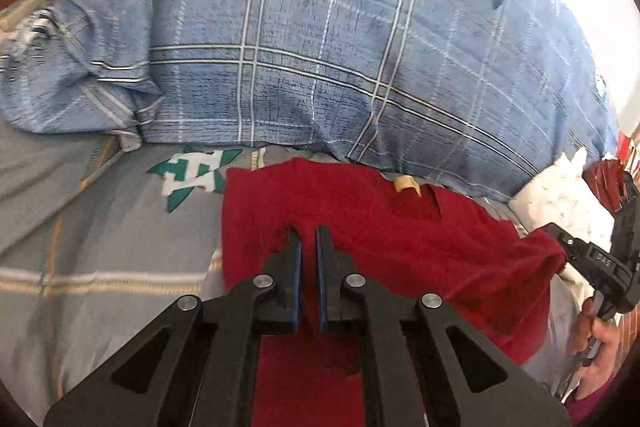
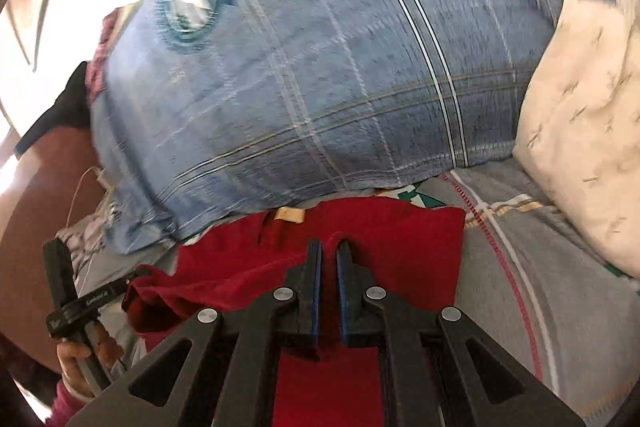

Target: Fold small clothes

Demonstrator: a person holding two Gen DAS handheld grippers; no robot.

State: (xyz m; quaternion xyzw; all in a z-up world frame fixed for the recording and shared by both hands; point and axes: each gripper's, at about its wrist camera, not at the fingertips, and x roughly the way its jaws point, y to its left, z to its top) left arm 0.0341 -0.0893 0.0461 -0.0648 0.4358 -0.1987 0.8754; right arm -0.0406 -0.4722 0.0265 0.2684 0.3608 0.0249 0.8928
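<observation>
- Holding a red garment [image 1: 384, 239] between us, we work over a bed [image 1: 100, 227] spread with a grey patterned sheet, a large blue plaid pillow [image 1: 320, 47] lying just beyond the cloth.
- Our left gripper [image 1: 308, 239] has its jaws nearly closed on a pinch of the red fabric, the cloth bunching up around the blue pads.
- Our right gripper [image 2: 329, 251] is likewise clamped on the garment, a small peak of red cloth rising between its fingers.
- The garment lies partly on the sheet, its far edge and pale neck label [image 2: 289, 214] close to the pillow's near edge, while the near part hangs lifted from our two grips.
- A white pillow [image 2: 592, 131] sits at the right of the bed, apart from the garment.
- A hand [image 2: 80, 359] is visible wrapped round the left tool's handle at the edge of the right wrist view.
- To fold well, in our judgement, both grips should travel together at equal height, keeping the held edge taut and straight.
- We would lay that edge squarely over the far edge near the label, and release only once the cloth rests flat, lest the fold slide or wrinkle.
</observation>
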